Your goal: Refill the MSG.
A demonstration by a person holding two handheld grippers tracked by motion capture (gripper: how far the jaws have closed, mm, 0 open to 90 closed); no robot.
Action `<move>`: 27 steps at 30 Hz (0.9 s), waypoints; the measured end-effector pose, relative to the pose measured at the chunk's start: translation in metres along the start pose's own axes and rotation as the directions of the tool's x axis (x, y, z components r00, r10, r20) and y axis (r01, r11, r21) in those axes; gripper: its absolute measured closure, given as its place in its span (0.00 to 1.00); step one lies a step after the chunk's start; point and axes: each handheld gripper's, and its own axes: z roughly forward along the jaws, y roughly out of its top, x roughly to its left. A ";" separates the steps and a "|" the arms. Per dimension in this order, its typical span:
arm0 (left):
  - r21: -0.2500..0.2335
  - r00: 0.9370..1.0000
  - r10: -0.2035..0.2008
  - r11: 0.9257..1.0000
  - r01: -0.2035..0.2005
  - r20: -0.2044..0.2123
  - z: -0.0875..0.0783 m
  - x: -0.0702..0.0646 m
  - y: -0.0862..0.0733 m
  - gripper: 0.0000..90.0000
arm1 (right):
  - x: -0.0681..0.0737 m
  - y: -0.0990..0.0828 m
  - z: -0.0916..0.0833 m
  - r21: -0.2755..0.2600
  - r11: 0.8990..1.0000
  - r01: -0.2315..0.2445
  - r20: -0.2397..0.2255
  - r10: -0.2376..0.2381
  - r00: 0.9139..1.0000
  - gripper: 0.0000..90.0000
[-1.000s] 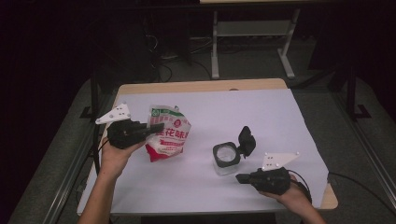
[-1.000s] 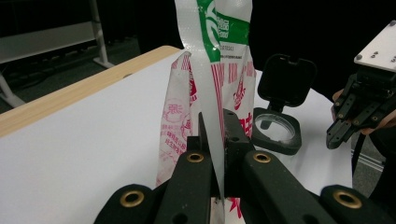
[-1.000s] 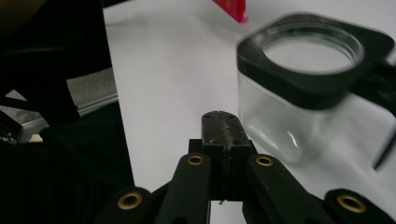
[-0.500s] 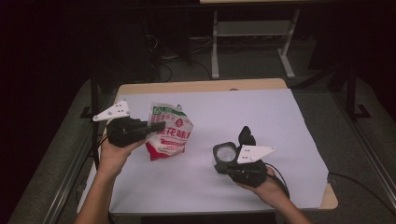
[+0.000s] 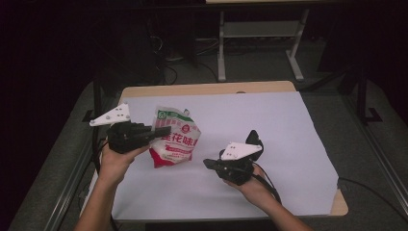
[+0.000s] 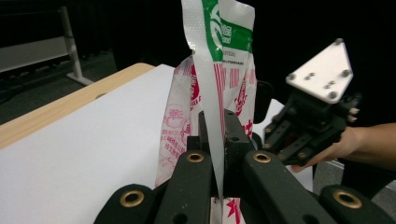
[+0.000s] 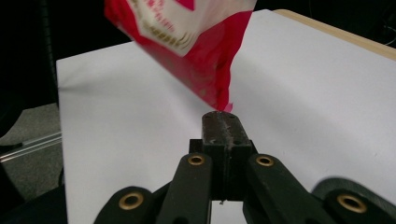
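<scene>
Since a moment ago the right gripper (image 5: 208, 163), jaws closed on nothing, has slid left toward the bag (image 5: 175, 139), which the left gripper (image 5: 166, 130) holds pinched upright on the white surface (image 5: 288, 125), maybe to help open it.

Bench (image 5: 269, 115) far half and right edge are open. The bag (image 5: 174, 139) stands near the left edge, blocking the right hand-held gripper (image 5: 211, 164) heading left; near edge is free.

Each black hand-held gripper (image 5: 163, 131) carries brass-ringed pivots (plus a screwed grey plate).
</scene>
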 end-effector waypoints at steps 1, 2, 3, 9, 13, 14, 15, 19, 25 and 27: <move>0.001 1.000 0.004 1.000 -0.004 0.002 0.000 -0.001 0.001 1.00 | 0.000 0.003 0.005 -0.003 1.000 -0.008 0.017 0.008 1.000 1.00; -0.002 1.000 0.003 1.000 -0.003 0.005 0.000 -0.002 0.001 1.00 | 0.000 0.003 0.005 -0.003 1.000 -0.008 0.017 0.008 1.000 1.00; -0.002 1.000 0.009 1.000 -0.009 0.006 -0.001 -0.003 0.002 1.00 | 0.000 0.005 0.008 -0.009 1.000 -0.014 0.023 0.014 1.000 1.00; -0.007 1.000 0.017 1.000 -0.016 0.026 -0.002 -0.009 0.005 1.00 | 0.000 0.012 0.022 -0.026 0.998 -0.053 0.075 0.055 0.996 1.00; -0.008 0.999 0.019 1.000 -0.019 0.035 -0.002 -0.010 0.006 1.00 | -0.001 0.012 0.027 -0.027 0.997 -0.073 0.069 0.075 0.995 1.00; -0.012 0.999 0.014 1.000 -0.013 0.044 -0.002 -0.011 0.006 1.00 | 0.000 0.012 0.029 -0.024 0.997 -0.074 0.075 0.076 0.994 1.00; -0.012 0.999 0.014 1.000 -0.013 0.044 -0.002 -0.011 0.006 1.00 | 0.000 0.011 0.030 -0.026 0.997 -0.078 0.076 0.080 0.994 1.00; -0.017 0.998 0.008 1.000 -0.007 0.061 0.000 -0.012 0.007 1.00 | 0.001 0.011 0.033 -0.031 0.996 -0.085 0.086 0.088 0.992 1.00; -0.032 0.997 0.003 0.999 -0.001 0.078 0.003 -0.014 0.011 1.00 | 0.003 0.007 0.040 -0.026 0.997 -0.079 0.075 0.081 0.994 1.00; -0.035 0.996 -0.002 0.999 0.005 0.088 0.005 -0.015 0.012 1.00 | 0.004 0.005 0.041 -0.022 0.996 -0.082 0.076 0.084 0.994 1.00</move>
